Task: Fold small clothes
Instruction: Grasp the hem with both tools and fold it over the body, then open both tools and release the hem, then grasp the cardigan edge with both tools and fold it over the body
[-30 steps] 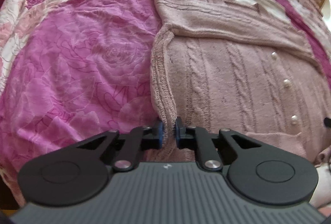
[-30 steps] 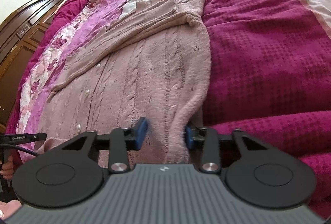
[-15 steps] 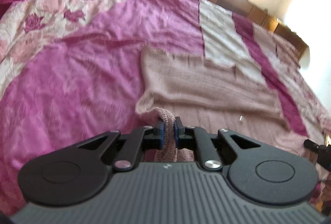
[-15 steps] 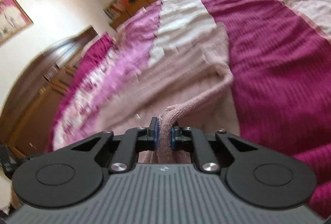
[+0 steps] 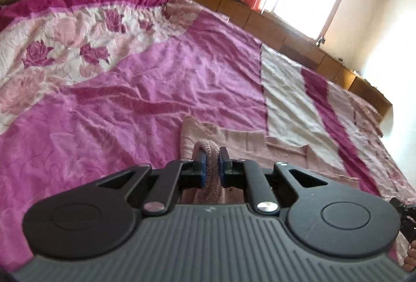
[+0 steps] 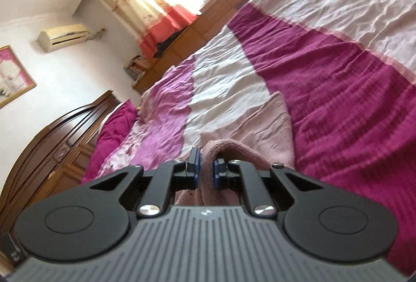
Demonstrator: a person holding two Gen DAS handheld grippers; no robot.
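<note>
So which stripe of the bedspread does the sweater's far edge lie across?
The cream stripe; the pink sweater overlaps its near end, between the lilac panel and the dark magenta band.

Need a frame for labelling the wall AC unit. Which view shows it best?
Right wrist view: the AC unit sits whole on the wall at upper left, beside the curtain. The left wrist view does not show it at all; its background holds only the window, shelves and wardrobe.

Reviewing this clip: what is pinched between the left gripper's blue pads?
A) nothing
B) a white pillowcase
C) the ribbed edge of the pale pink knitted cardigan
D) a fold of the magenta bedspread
C: the left gripper is shut on the pale pink knitted cardigan, whose ribbed edge loops up between the pads.
</note>
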